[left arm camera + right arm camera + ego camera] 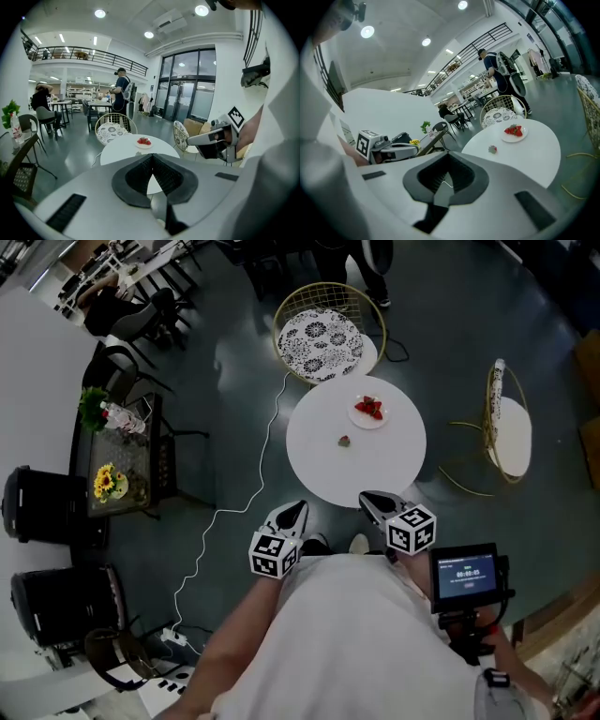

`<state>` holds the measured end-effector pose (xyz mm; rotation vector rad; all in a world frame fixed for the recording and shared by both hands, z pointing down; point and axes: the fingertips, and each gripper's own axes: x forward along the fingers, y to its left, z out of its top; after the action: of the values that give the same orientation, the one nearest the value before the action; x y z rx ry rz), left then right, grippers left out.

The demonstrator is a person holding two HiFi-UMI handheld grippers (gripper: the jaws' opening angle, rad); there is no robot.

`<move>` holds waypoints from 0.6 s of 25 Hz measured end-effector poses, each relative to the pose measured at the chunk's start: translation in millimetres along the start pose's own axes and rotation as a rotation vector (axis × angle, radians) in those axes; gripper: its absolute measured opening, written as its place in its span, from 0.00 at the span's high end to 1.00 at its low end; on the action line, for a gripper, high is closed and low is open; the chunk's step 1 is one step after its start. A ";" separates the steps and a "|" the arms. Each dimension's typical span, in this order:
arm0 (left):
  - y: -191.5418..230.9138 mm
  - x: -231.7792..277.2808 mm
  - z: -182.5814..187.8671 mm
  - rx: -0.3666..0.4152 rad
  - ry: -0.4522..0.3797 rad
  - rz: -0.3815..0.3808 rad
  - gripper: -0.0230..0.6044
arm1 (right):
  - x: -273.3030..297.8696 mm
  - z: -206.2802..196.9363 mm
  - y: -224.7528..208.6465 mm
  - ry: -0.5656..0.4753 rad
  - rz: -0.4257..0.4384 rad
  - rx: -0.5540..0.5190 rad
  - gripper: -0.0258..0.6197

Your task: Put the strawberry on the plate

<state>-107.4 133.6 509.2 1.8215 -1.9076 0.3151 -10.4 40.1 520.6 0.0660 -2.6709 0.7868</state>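
A round white table (394, 460) stands ahead of me. On its far side a small plate (368, 412) holds red strawberries. One loose strawberry (344, 441) lies alone near the table's middle, apart from the plate. Both grippers hover short of the table's near edge, left gripper (291, 517) and right gripper (375, 505), each shut with nothing between the jaws. The left gripper view looks over its closed jaws (152, 157) to the plate (144, 142). The right gripper view has its jaws (449, 157) low, with the loose strawberry (492, 149) and plate (514, 132) beyond.
A gold wire chair with a patterned cushion (323, 338) sits behind the table, and another chair (506, 427) to its right. A dark side table with flowers (117, 465) is at left. A white cable (234, 512) runs across the floor. A person (123, 93) stands far back.
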 end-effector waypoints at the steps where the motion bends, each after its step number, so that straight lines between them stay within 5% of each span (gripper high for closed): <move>1: -0.1 5.1 1.0 0.004 0.006 -0.012 0.95 | -2.2 -0.4 -4.1 -0.006 -0.013 0.010 0.95; 15: 3.9 76.5 21.2 0.137 0.106 -0.225 0.95 | -11.4 27.6 -42.8 -0.092 -0.186 0.082 0.95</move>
<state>-114.9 57.0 529.0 2.0434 -1.6267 0.4640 -2.4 -11.4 517.1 0.3742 -2.6677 0.8515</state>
